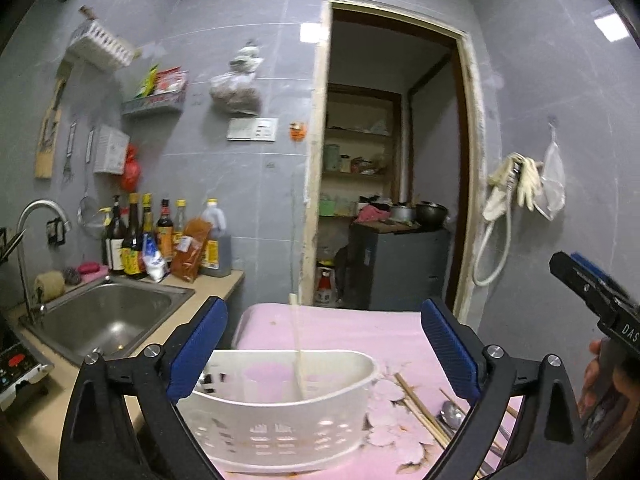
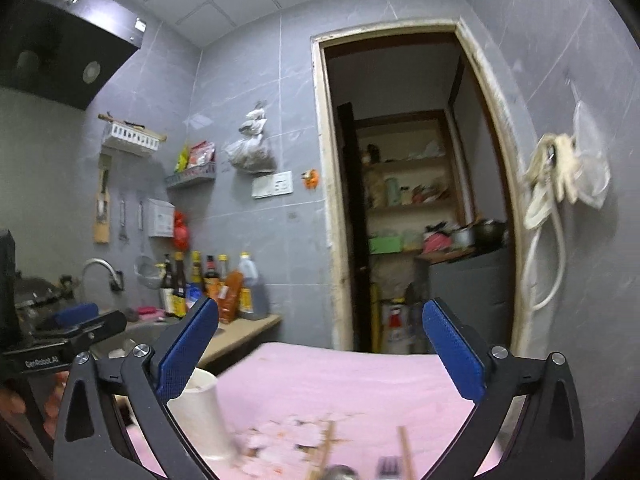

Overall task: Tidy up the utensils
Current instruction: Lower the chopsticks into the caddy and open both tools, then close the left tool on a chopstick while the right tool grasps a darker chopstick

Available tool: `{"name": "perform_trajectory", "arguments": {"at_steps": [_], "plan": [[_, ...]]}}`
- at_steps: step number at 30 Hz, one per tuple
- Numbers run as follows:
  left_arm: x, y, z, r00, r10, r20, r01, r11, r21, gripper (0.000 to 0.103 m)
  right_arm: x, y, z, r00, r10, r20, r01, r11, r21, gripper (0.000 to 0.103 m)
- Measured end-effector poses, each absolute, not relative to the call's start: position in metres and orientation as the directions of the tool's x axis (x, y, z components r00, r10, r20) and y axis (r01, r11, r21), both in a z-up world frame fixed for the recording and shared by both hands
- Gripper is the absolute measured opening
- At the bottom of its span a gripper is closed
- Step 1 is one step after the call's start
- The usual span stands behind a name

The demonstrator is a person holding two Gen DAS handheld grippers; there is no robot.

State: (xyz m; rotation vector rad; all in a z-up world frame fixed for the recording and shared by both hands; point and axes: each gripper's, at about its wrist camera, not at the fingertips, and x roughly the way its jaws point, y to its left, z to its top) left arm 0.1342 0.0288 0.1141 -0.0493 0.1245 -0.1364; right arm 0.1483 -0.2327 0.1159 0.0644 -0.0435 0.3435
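Note:
A white slotted utensil basket (image 1: 280, 404) sits on the pink cloth-covered table (image 1: 352, 328), and a pale chopstick (image 1: 298, 344) stands blurred in it. My left gripper (image 1: 322, 348) is open, raised over the basket, empty. Right of the basket lie wooden chopsticks (image 1: 420, 408) and a metal spoon (image 1: 450, 414). My right gripper (image 2: 320, 352) is open and empty above the table (image 2: 340, 380); it also shows at the right edge of the left wrist view (image 1: 592, 292). Below it are the basket's end (image 2: 200, 412), chopsticks (image 2: 326, 448) and a dark fork (image 2: 386, 468).
A steel sink (image 1: 108, 320) with a tap (image 1: 40, 216) is on the counter to the left. Sauce bottles (image 1: 160, 236) stand behind it. An open doorway (image 1: 392, 160) with shelves lies ahead. Gloves and a hose (image 1: 516, 184) hang on the right wall.

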Motion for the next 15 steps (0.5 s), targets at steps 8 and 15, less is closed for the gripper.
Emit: {"name": "perform_trajectory", "arguments": {"at_steps": [8,15], "plan": [[0.142,-0.012,0.097,0.957,-0.214,-0.197,0.218,0.976,-0.002,0.096,0.139,-0.264,0.104,0.965,0.261,0.002,-0.261,0.965,-0.023,0.103],[0.163,-0.047,0.062,0.875,-0.299,-0.38,0.32,0.947,-0.008,0.096,0.155,-0.284,0.078,0.96,0.236,-0.149,-0.245,0.969,-0.041,0.103]]}}
